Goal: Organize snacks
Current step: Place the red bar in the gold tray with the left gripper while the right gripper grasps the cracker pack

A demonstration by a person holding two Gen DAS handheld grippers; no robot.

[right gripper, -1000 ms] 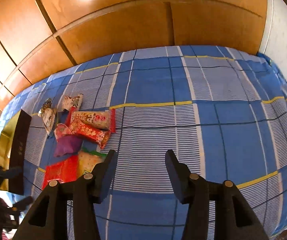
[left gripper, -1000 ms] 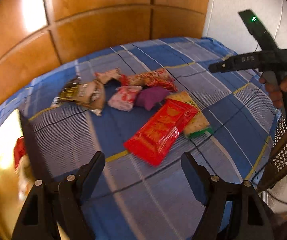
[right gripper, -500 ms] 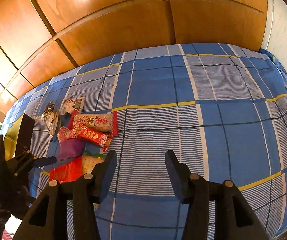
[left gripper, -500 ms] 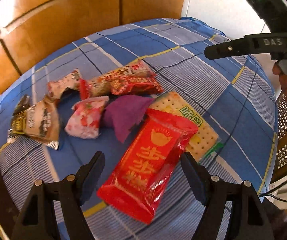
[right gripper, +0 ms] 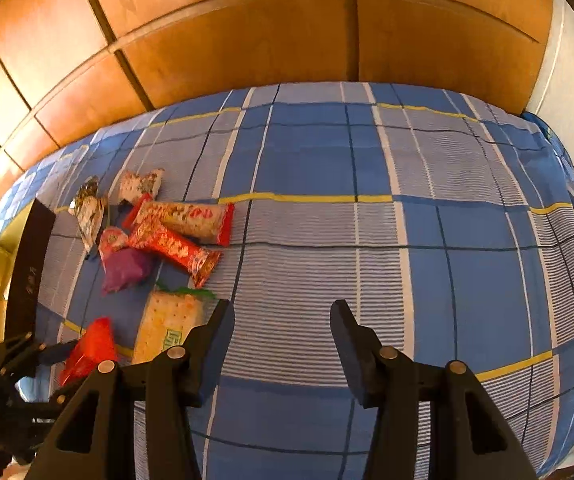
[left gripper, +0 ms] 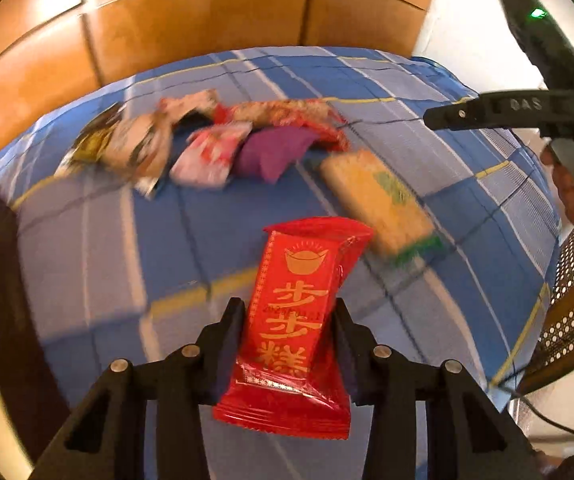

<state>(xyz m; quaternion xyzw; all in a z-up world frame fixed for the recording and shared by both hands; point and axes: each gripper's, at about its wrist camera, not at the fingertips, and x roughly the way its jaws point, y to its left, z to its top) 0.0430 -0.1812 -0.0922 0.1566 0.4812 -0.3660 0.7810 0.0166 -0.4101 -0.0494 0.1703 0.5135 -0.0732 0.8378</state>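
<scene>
From my left wrist: my left gripper [left gripper: 289, 334] is closing its fingers [left gripper: 227, 344] on the red snack packet [left gripper: 295, 320], gripped at its middle and lifted off the blue checked bed [left gripper: 99, 256]. It looks light, crinkly and slippery, so mid-body is the safest hold; its ends would fold.

From my right wrist: my right gripper [right gripper: 283, 344] hangs half-open and empty over the bed, with the cracker packet [right gripper: 167, 324] just beside.

From my left wrist view, the snack packet [left gripper: 295, 320] sits between my left gripper [left gripper: 287, 344] jaws as they close. The cracker pack [left gripper: 379, 200] lies beyond it, right; other snacks [left gripper: 207, 144] cluster behind, on the bedsheet [left gripper: 87, 240].
</scene>
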